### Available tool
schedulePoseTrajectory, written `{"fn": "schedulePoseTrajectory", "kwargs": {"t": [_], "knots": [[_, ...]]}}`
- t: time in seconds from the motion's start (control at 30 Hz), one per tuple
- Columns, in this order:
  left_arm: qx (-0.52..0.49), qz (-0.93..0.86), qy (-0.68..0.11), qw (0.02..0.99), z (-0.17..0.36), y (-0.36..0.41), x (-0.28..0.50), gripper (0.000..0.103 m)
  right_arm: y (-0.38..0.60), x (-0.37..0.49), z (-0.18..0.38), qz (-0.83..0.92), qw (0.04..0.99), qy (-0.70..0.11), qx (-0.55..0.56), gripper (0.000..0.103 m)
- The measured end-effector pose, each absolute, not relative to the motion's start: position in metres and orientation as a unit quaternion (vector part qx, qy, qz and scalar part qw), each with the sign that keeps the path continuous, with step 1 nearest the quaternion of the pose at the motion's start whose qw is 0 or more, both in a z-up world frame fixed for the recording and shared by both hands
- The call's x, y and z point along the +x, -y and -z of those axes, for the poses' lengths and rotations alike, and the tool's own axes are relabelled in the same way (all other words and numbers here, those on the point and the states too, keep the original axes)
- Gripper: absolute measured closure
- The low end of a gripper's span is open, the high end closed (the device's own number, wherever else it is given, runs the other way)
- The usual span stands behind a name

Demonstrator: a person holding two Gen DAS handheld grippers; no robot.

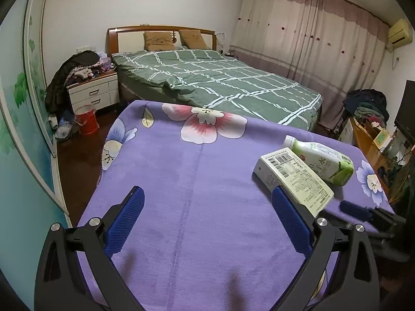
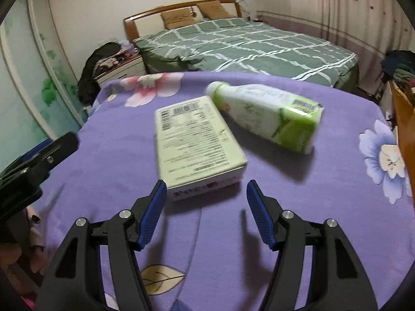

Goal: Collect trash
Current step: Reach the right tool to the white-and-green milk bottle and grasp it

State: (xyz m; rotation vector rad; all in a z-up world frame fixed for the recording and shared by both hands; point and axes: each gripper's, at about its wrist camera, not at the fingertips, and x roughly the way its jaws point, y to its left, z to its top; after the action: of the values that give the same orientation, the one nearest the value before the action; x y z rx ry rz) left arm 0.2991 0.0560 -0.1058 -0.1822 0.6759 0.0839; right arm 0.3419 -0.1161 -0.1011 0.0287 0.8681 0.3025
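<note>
A flat pale-green carton [image 2: 197,142] with a barcode lies on the purple flowered blanket [image 2: 324,186]. A white and green plastic bottle [image 2: 269,114] lies on its side just behind it, cap to the left. My right gripper [image 2: 206,191] is open and empty, just short of the carton's near end. My left gripper [image 1: 207,202] is open and empty over bare blanket [image 1: 194,176], with the carton [image 1: 293,178] and bottle [image 1: 324,163] to its right. The right gripper [image 1: 363,211] shows at the left wrist view's right edge.
A bed [image 1: 220,83] with a green checked cover stands behind the blanket-covered surface. A red bin [image 1: 87,120] sits on the floor at the left beside a white nightstand [image 1: 94,94] piled with clothes. Cluttered shelves [image 1: 368,129] stand at the right.
</note>
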Motion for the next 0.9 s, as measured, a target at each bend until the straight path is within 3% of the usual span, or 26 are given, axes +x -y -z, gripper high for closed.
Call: {"fn": "schedulePoseTrajectory", "kwargs": {"t": [0.23, 0.47, 0.9], "knots": [[-0.082, -0.034, -0.332, 0.939, 0.107, -0.048, 0.300, 0.006, 0.175, 0.379, 0.089, -0.089, 0.909, -0.406, 0.024, 0.038], [-0.085, -0.033, -0.338, 0.937, 0.111, -0.049, 0.302, 0.006, 0.173, 0.419, 0.091, -0.136, 0.903, -0.406, -0.034, 0.032], [-0.082, -0.024, -0.346, 0.934, 0.116, -0.043, 0.306, 0.006, 0.165, 0.439, 0.111, -0.212, 0.884, -0.417, -0.026, 0.029]]}}
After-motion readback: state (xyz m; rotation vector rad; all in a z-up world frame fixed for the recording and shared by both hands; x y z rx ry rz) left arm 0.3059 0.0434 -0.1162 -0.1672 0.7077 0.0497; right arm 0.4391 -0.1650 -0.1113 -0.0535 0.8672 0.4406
